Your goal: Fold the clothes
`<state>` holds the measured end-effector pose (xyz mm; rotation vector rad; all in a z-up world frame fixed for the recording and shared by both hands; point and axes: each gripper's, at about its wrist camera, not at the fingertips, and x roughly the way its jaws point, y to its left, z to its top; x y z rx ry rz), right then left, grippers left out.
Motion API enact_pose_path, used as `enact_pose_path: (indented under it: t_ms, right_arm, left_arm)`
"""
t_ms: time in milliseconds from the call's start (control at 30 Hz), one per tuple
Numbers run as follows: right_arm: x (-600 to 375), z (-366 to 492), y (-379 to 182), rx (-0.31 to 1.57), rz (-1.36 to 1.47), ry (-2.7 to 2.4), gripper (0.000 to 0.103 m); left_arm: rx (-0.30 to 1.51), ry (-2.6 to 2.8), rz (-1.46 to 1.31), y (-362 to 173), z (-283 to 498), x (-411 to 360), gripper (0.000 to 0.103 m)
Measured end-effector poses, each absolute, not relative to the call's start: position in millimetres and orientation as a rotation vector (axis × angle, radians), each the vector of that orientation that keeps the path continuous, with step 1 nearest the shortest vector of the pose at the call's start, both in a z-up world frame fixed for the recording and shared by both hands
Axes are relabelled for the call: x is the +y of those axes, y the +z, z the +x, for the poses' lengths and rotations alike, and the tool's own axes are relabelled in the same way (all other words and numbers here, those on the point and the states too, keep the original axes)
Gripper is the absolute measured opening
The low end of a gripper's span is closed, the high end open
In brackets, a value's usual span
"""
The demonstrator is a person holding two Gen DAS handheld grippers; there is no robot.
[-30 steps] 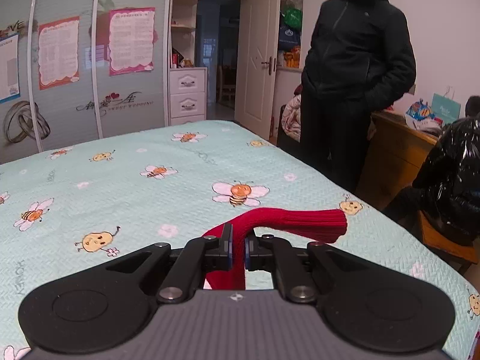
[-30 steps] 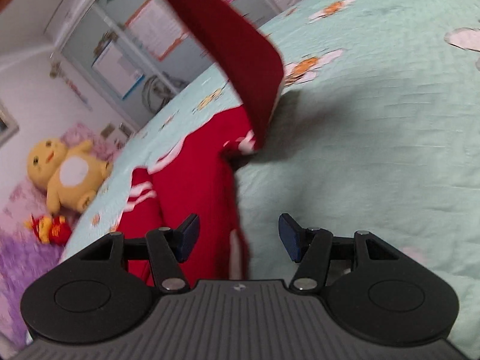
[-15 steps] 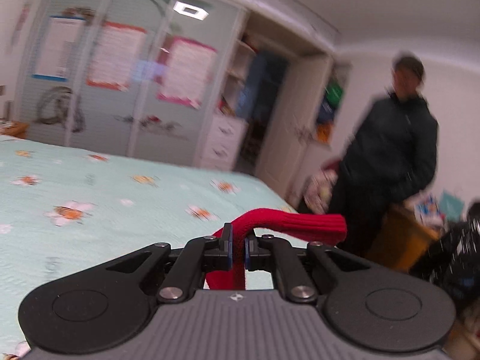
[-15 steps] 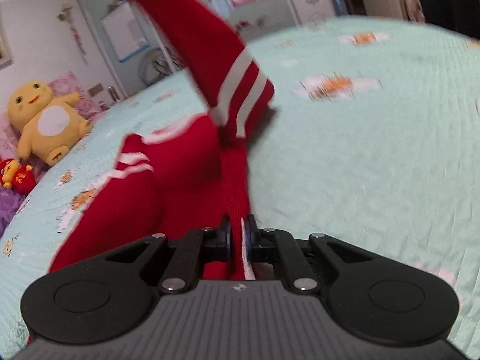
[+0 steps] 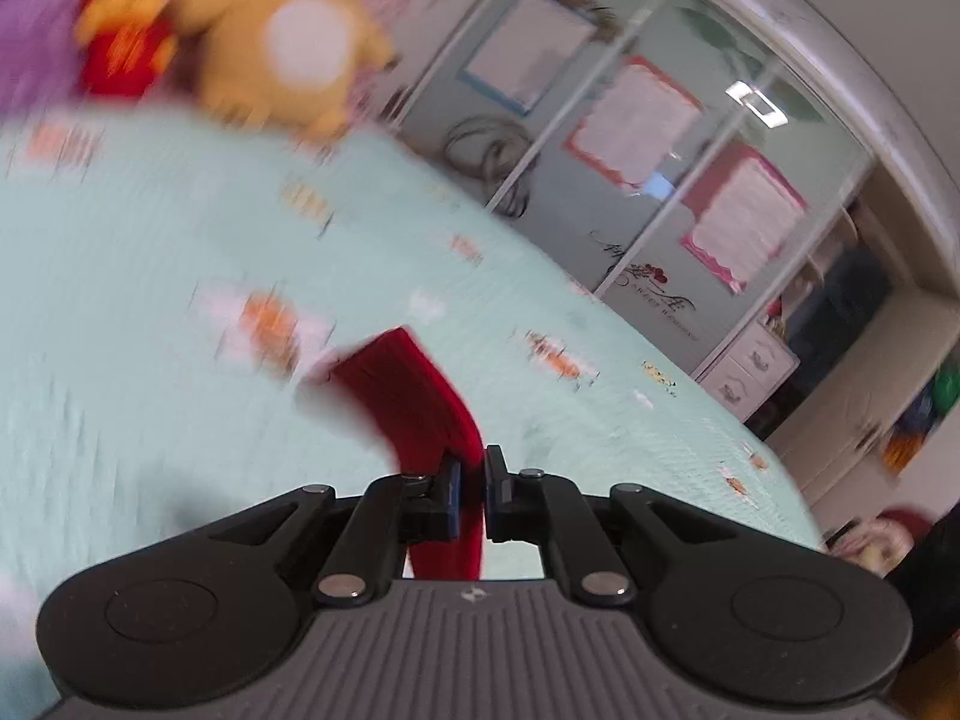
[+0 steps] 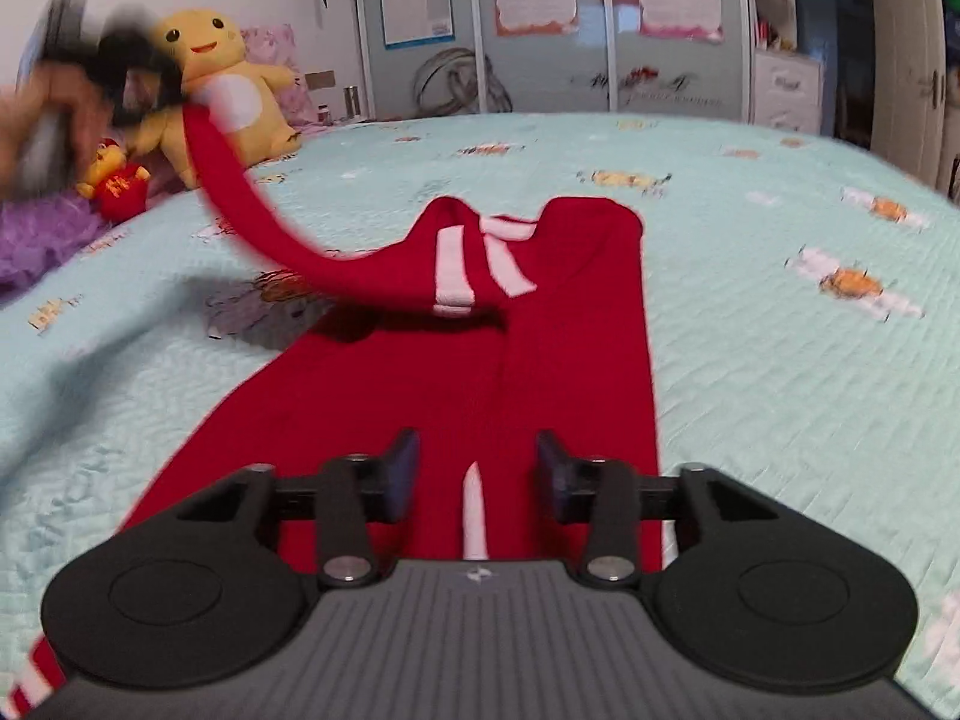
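Observation:
A red knit sweater (image 6: 540, 360) with white stripes lies on the mint bedspread (image 6: 780, 360), its body stretching away from my right gripper (image 6: 474, 468). That gripper is open just above the sweater's near end, nothing between its fingers. One sleeve (image 6: 240, 204) is lifted up and to the left, where my left gripper (image 6: 138, 78) shows blurred, held by a hand (image 6: 36, 132). In the left wrist view, my left gripper (image 5: 473, 492) is shut on the red sleeve cuff (image 5: 414, 402), which sticks out beyond the fingers.
A yellow plush toy (image 6: 222, 84) and a small red plush (image 6: 117, 180) sit at the bed's head, beside purple bedding (image 6: 36, 240). Wardrobe doors with posters (image 6: 540, 18) and a white drawer unit (image 6: 786, 90) stand beyond the bed.
My right gripper went from open to shut on the sweater, then open again over it. My left gripper swung left toward the bed's head, carrying the sleeve across.

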<state>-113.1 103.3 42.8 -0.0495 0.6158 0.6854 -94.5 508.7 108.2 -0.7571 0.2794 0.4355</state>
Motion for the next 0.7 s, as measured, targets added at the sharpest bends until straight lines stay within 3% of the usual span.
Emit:
enact_pose_path:
  t_ms: [133, 267, 533, 600, 667, 700]
  right_arm:
    - [72, -95, 50, 0.698, 0.16, 0.817, 0.047]
    - [37, -63, 61, 0.651, 0.432, 0.799, 0.047]
    - [107, 78, 65, 0.593, 0.474, 0.69, 0.043]
    - [127, 115, 51, 0.605, 0.555, 0.699, 0.037]
    - [141, 140, 24, 0.637, 0.598, 0.683, 0.016]
    - [143, 149, 3, 0.697, 0.642, 0.679, 0.011]
  left_arm:
    - [0.194, 0.461, -0.772, 50, -125, 498, 0.006]
    - [0.173, 0.59, -0.636, 8, -136, 474, 0.006]
    - [0.131, 0.618, -0.804, -12, -148, 508, 0.006]
    - [0.125, 0.617, -0.814, -14, -149, 510, 0.007]
    - [0.12, 0.616, -0.825, -16, -151, 511, 0.007]
    - [0.117, 0.616, -0.83, -17, -151, 511, 0.008]
